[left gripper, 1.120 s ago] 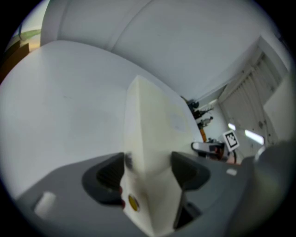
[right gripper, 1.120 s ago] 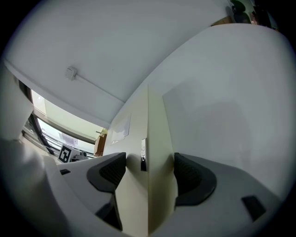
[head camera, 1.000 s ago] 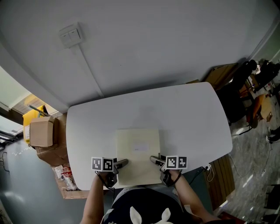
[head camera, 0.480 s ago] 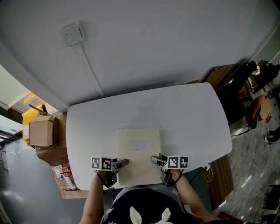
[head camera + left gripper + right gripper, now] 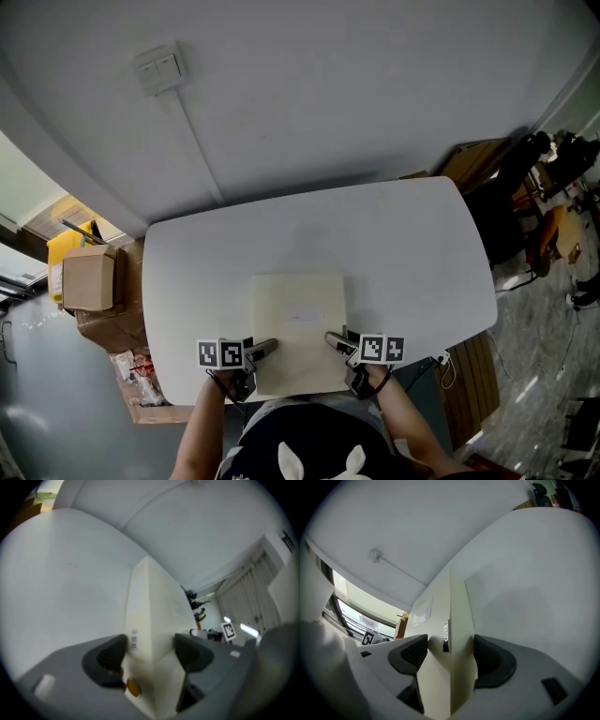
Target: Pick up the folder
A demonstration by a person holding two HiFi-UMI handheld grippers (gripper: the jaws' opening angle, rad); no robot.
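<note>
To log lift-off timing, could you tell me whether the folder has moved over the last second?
No: the folder sits at the same spot against the table, with the left tool and right tool shut on it.

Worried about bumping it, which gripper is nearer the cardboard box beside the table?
Left. The left gripper clamps the folder at the edge facing the cardboard box; the right gripper clamps the opposite edge, farther away.

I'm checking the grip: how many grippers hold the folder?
2. The left gripper grips the folder at its left edge; the right gripper at its right edge. None hidden.
</note>
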